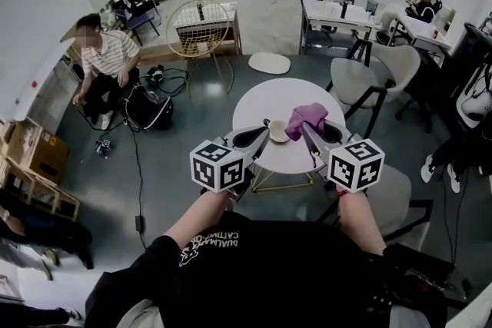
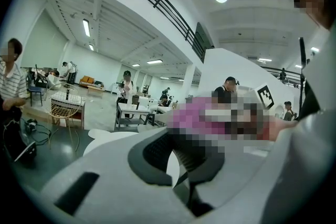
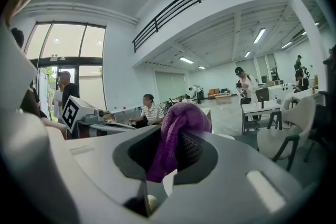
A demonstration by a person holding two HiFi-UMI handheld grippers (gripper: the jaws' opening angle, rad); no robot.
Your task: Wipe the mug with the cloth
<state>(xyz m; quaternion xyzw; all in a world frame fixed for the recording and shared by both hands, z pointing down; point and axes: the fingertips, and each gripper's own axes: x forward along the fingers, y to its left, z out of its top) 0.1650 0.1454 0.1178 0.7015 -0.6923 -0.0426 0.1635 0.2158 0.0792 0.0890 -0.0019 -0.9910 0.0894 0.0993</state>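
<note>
A round white table (image 1: 261,100) stands in front of me. Just above it is a cream mug (image 1: 278,132), its mouth turned up toward me. My left gripper (image 1: 264,136) is at the mug's left side, jaws shut with a thin white wall between the pads (image 2: 157,152). A purple cloth (image 1: 309,117) is bunched on the mug's right, with my right gripper (image 1: 304,128) shut on it. In the right gripper view the cloth (image 3: 178,128) bulges over the closed jaws of that gripper (image 3: 170,165). A mosaic patch hides much of the left gripper view ahead of the left gripper (image 2: 177,165).
A white chair (image 1: 357,84) stands right of the table and another chair (image 1: 400,192) is near my right arm. A gold wire chair (image 1: 197,27) is behind the table. A seated person (image 1: 104,61), floor cables (image 1: 157,77) and cardboard boxes (image 1: 34,154) are to the left.
</note>
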